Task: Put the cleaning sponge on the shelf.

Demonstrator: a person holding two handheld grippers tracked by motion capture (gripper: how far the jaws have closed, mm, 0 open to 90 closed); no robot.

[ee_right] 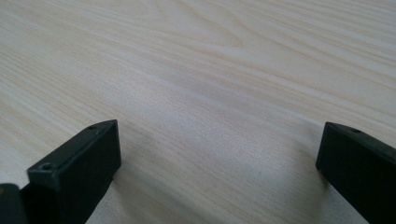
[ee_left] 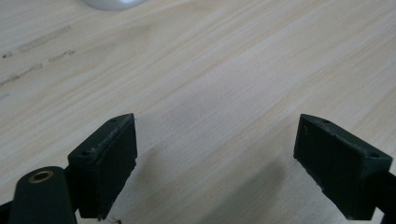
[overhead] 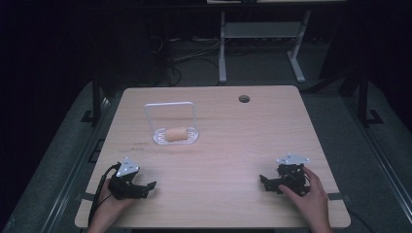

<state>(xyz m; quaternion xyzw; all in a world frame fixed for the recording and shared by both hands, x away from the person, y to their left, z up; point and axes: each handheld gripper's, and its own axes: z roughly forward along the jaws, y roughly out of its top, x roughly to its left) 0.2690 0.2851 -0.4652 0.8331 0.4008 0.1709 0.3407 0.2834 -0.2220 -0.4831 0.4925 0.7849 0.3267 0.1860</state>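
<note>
Tan and roll-shaped, the bread roll (overhead: 176, 133) lies on its side in a small white rack (overhead: 170, 105), whose wire frame stands upright behind it. The rack sits on the far left part of the wooden table (overhead: 228, 145), well apart from both grippers.

Nearest to it is the left gripper (overhead: 145, 187), low at the near left edge of the table, its jaws spread wide with nothing between them. The right gripper (overhead: 266, 183) rests at the near right edge under the person's right hand (overhead: 311, 196), jaws likewise wide apart and empty.

I judge this to be the start of the work: neither gripper is reaching for anything yet. A likely next move is for the left gripper to travel forward to the rack and come at the roll across its short width, closing gently, since the roll looks soft.

From the high view comes the whole layout: rack, roll, both grippers, and a round hole (overhead: 244, 98) near the table's far edge. From the left gripper view comes the open gap between its jaws over bare wood, with a white curved edge (ee_left: 112, 3) at the top, probably the rack's base. Plain wood grain lies between the spread jaws in the right gripper view.
</note>
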